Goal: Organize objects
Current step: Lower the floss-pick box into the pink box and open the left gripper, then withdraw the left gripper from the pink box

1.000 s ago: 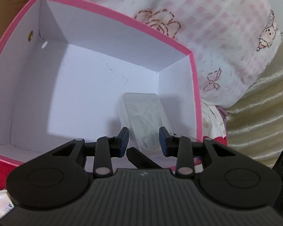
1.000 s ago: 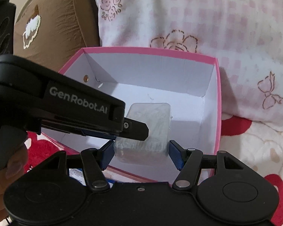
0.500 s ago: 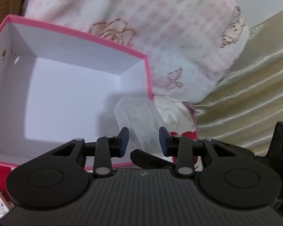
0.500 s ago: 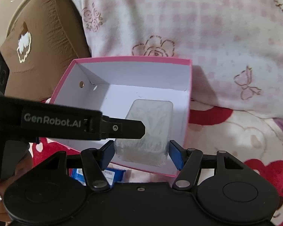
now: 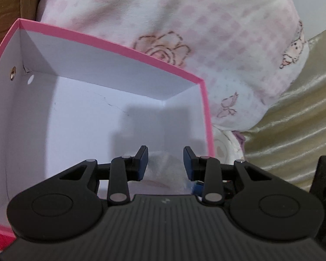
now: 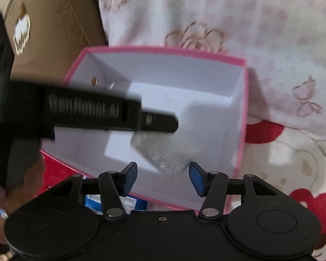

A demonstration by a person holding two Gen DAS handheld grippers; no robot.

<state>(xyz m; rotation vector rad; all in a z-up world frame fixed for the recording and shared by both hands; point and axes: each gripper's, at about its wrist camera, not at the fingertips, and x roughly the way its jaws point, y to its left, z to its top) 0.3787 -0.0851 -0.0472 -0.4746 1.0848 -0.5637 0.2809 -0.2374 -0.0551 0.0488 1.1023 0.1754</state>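
Hovering over the pink box (image 6: 242,113), the right gripper (image 6: 163,177) had just been narrowing, jaws apart, beside the clear plastic case (image 6: 163,152) lying tilted inside, apparently dropped there for storage.

The supporting surface is a bed covered with a cream blanket (image 6: 289,165) printed with red hearts and shapes. On it sits an open pink box (image 6: 243,108) with a white inside, its far side against a pale pink checked quilt (image 6: 239,10) with rose and bow drawings that is heaped on the bed. A brown cushion (image 6: 54,26) lies to the left of the quilt, behind the box. A small blue-labelled packet (image 6: 139,202) lies on the blanket just beside the box's near wall.
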